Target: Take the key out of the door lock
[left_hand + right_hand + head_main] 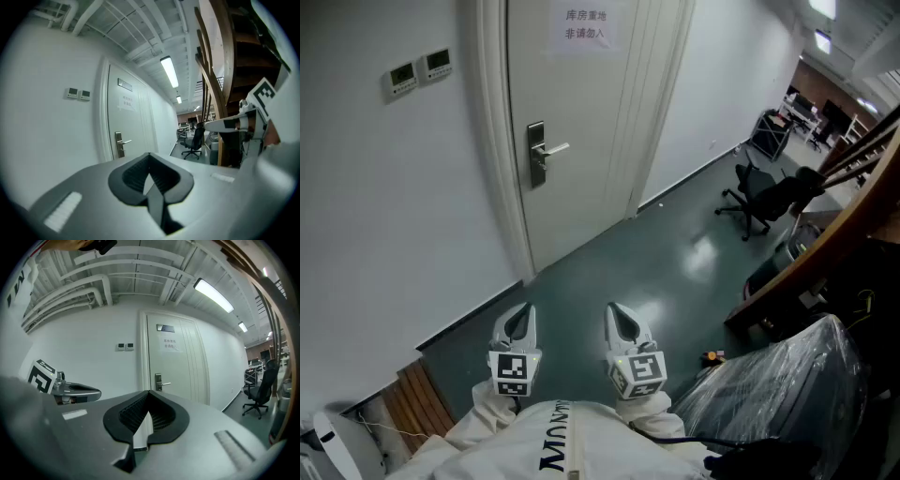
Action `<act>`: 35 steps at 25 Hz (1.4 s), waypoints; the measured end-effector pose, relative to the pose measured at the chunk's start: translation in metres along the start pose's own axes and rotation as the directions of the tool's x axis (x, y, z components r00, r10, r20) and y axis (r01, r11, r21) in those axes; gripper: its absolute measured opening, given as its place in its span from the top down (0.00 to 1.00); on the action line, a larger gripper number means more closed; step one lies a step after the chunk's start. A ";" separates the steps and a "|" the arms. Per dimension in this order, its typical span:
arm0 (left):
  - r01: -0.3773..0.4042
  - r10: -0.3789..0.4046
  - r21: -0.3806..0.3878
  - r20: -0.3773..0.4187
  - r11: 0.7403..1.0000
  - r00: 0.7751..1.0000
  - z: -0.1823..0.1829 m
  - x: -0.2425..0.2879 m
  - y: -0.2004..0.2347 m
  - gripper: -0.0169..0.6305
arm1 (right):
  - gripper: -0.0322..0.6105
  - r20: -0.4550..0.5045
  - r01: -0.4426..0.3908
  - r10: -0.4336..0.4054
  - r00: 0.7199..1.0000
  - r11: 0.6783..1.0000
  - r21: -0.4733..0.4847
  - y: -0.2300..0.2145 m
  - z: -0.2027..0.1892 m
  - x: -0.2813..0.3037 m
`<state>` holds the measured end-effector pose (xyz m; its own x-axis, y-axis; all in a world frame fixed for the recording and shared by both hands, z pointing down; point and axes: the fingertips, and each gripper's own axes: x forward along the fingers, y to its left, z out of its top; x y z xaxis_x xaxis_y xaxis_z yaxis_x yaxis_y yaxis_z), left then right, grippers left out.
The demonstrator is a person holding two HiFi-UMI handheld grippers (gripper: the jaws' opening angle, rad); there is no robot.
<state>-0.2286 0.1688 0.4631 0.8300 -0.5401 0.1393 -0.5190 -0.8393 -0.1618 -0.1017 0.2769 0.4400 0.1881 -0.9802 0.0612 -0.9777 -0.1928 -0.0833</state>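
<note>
A white door [581, 122] stands shut several steps ahead, with a metal lock plate [536, 155] and a lever handle [555, 148] on its left side. No key can be made out at this distance. My left gripper [518, 323] and right gripper [623, 323] are held side by side low in front of the person, far short of the door. Both are shut with nothing between the jaws. The lock plate [120, 143] shows beyond my left gripper [150, 154] in its own view. It appears again as lock plate [158, 382] past my right gripper [148, 392].
Two wall control panels [417, 70] hang left of the door, and a paper sign [584, 26] is stuck on it. A black office chair [759, 197] stands on the dark floor at right. A plastic-wrapped bulk [787, 384] and wooden beams [853, 216] crowd the right; wooden slats [417, 398] lie at bottom left.
</note>
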 end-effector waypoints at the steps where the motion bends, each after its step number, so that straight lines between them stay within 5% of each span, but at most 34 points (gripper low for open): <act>1: -0.003 0.003 0.000 -0.001 1.000 1.000 0.000 -0.001 -0.003 0.97 | 0.96 -0.003 -0.001 0.001 1.000 1.000 0.004 -0.002 -0.001 -0.003; 35: -0.020 0.022 0.024 -0.060 1.000 0.998 -0.011 0.035 -0.058 0.97 | 0.96 -0.040 -0.076 0.080 0.996 0.992 0.105 -0.065 -0.033 -0.011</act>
<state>-0.1717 0.1979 0.4885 0.8049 -0.5608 0.1940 -0.5307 -0.8265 -0.1876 -0.0432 0.3016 0.4774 0.1053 -0.9900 0.0939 -0.9739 -0.1218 -0.1915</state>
